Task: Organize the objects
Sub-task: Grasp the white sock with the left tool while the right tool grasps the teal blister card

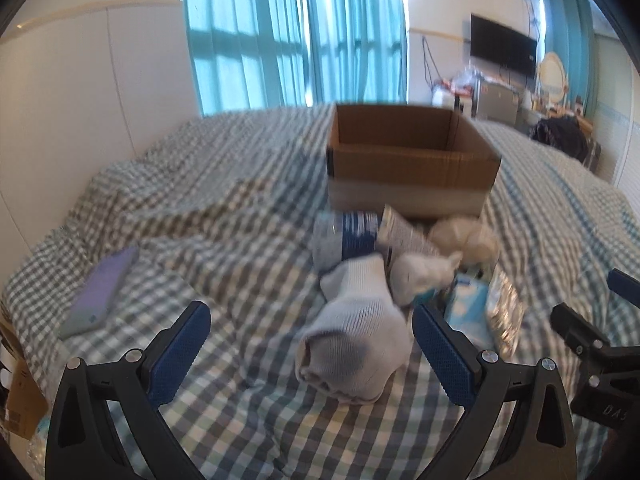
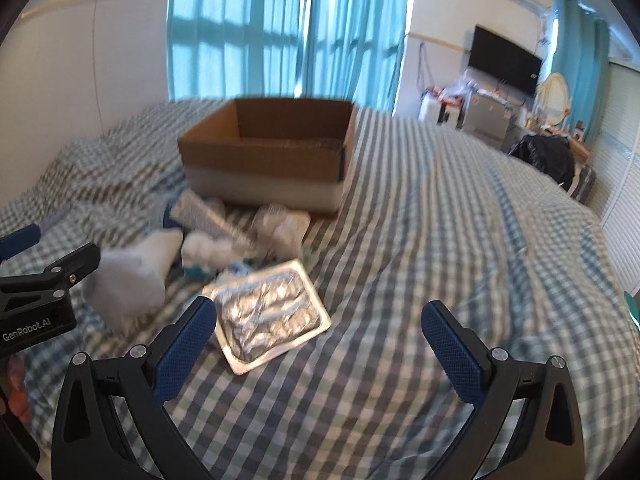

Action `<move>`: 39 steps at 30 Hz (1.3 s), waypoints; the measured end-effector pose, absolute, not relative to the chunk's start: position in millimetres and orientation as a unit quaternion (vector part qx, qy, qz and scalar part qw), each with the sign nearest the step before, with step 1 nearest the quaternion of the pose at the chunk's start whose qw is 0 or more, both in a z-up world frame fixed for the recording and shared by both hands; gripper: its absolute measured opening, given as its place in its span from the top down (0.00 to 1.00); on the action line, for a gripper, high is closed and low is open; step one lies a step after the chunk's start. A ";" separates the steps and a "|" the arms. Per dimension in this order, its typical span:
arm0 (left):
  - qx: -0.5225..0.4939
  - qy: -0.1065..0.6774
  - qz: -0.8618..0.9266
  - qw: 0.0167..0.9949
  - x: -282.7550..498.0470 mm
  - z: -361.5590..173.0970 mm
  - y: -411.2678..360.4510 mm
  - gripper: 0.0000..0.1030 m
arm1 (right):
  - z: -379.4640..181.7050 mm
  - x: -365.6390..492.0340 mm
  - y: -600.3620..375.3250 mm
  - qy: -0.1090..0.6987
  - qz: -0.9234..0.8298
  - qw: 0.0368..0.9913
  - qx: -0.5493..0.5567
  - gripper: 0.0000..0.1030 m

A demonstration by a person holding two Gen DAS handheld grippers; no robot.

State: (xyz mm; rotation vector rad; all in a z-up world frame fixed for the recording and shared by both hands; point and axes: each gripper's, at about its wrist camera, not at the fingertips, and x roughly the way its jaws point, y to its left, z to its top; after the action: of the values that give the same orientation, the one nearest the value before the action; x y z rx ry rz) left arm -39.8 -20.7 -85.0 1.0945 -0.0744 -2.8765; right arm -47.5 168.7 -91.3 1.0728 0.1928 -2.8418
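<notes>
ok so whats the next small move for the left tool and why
Probably ease the left tool forward and close on the sock: it is open, the sock lies between its fingers, and the box behind looks ready for it.

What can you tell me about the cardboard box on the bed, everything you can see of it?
The cardboard box is brown corrugated board with a pale band along its base. It is open at the top and sits upright on the checked bedcover. No contents show from these angles. A tube and other small items lie at its near side; whether they touch it is unclear.
</notes>
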 end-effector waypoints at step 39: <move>0.375 0.016 -0.924 -0.076 -51.0 -99.8 -20.8 0.60 | -112.7 -64.1 148.4 0.087 -0.918 0.071 0.380 0.89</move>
State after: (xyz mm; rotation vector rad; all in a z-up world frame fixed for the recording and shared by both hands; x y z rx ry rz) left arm -51.0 -20.8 -99.8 1.2384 0.0518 -3.0507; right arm -64.1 148.4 -112.8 1.1435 0.2629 -2.7611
